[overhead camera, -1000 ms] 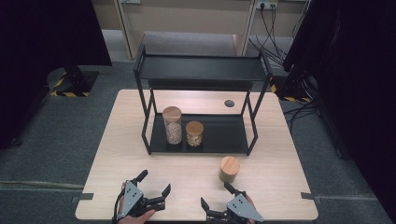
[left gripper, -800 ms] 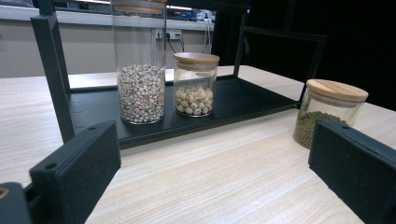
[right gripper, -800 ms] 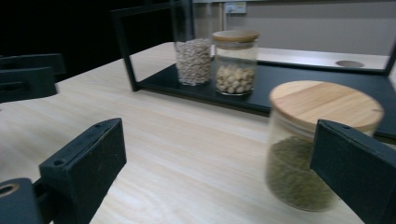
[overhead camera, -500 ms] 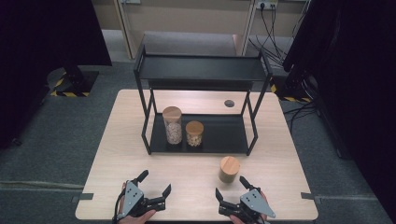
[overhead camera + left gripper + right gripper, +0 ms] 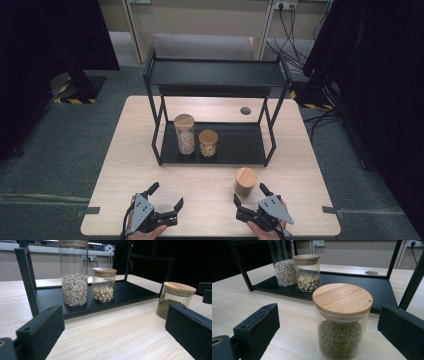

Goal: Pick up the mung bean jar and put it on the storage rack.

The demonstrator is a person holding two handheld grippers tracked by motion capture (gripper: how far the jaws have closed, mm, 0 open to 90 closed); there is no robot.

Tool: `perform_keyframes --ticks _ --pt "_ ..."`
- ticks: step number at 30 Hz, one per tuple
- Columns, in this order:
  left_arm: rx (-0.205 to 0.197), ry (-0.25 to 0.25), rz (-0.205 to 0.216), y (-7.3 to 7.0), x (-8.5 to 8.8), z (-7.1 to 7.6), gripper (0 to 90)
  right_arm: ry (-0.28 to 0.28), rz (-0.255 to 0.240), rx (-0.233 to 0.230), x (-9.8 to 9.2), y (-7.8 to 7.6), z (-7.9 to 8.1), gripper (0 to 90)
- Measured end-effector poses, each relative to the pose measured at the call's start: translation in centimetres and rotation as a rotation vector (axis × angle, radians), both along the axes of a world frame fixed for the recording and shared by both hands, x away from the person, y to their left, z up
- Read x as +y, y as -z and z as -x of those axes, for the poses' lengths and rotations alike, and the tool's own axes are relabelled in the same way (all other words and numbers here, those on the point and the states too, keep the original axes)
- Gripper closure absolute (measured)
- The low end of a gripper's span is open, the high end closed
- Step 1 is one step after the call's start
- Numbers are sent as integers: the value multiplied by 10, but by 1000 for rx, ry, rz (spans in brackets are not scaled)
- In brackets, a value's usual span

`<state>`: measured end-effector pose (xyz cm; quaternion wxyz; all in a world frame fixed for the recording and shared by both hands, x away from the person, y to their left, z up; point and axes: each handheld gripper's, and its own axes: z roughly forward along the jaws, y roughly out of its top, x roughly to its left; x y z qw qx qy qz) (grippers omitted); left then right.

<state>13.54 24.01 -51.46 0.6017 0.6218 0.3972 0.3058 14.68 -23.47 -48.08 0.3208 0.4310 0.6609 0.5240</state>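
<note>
Left gripper [image 5: 164, 204]: resting low over the table [image 5: 120, 165] near its front edge, jaws spread wide with nothing between them; the shelf [image 5: 240, 146] is lying ahead of them.
Tall jar [image 5: 74, 275]: standing on the shelf tray ahead of the left jaws, holding small pale grains.
Short jar [image 5: 103, 284]: sitting just beside the tall jar, holding larger pale seeds under a wooden lid.
Green jar [image 5: 342, 321]: standing on bare table in front of the shelf, directly ahead of the right jaws and lining up with the gap between them, not yet inside it; off to the right of the left jaws.
Right gripper [image 5: 250, 198]: pointing at the green jar from just short of it, jaws standing wide and touching nothing.
Step in hand: judging by the framing, the right gripper is approaching the green jar for a grasp, while the left is waiting.
Next move: likely calling for the right gripper to be pushing forward until the glass sits between the pads, below the lid, then closing squarely so the jar is not tipping.
</note>
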Motion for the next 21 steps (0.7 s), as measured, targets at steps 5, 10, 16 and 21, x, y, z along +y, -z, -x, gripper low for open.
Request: perform_keyframes --ticks 5,10,16,21 --pt "-3 0 -2 0 0 0 17 14 11 -5 3 0 -8 45" --pt "0 0 2 0 0 0 16 29 20 -3 4 0 -16 52" --pt "0 1 1 0 0 0 17 39 30 14 6 0 -28 59" --pt "1 1 2 0 0 0 16 41 39 23 8 -1 -33 76"
